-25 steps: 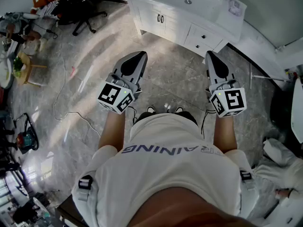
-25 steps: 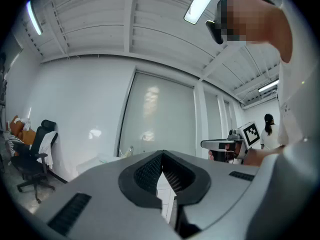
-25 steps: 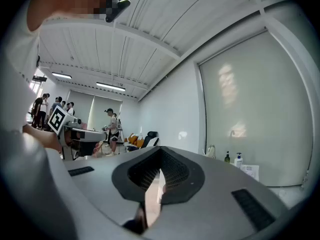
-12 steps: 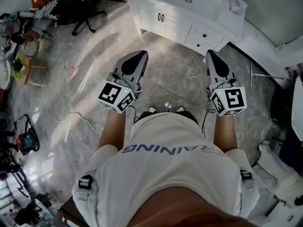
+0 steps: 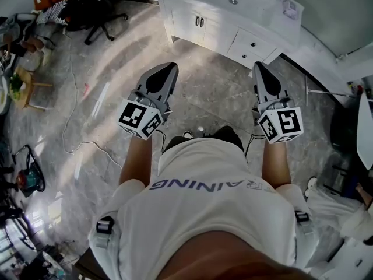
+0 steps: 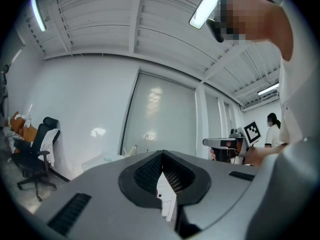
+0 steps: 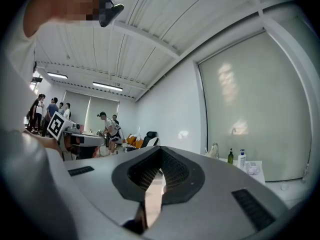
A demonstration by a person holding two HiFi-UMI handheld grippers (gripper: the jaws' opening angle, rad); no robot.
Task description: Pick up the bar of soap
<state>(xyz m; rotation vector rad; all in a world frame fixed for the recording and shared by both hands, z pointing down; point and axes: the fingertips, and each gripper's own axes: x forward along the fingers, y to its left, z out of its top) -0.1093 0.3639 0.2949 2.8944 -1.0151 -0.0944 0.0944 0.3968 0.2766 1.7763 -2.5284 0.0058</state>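
Note:
Both grippers are held out at waist height over the grey marble floor, pointing toward a white vanity cabinet (image 5: pixel 215 25). The left gripper (image 5: pixel 165 69) is shut with nothing in it; its pads meet at the tip in the left gripper view (image 6: pixel 162 156). Likewise the right gripper (image 5: pixel 258 67) is shut and empty, with its jaws together in the right gripper view (image 7: pixel 161 151). On the cabinet's counter stand bottles (image 7: pixel 236 158) and a small white item (image 7: pixel 252 169) beside them. I cannot make out a bar of soap for certain.
A sink drain (image 5: pixel 233 1) shows in the counter top. A black office chair (image 5: pixel 96 13) and clutter stand at the far left, and a cable (image 5: pixel 70 127) runs across the floor. More people stand at desks (image 7: pixel 75 134) in the room behind.
The person's feet have shifted under the body, one shoe now hidden. The left gripper has drifted slightly left. Both grippers stay shut and empty.

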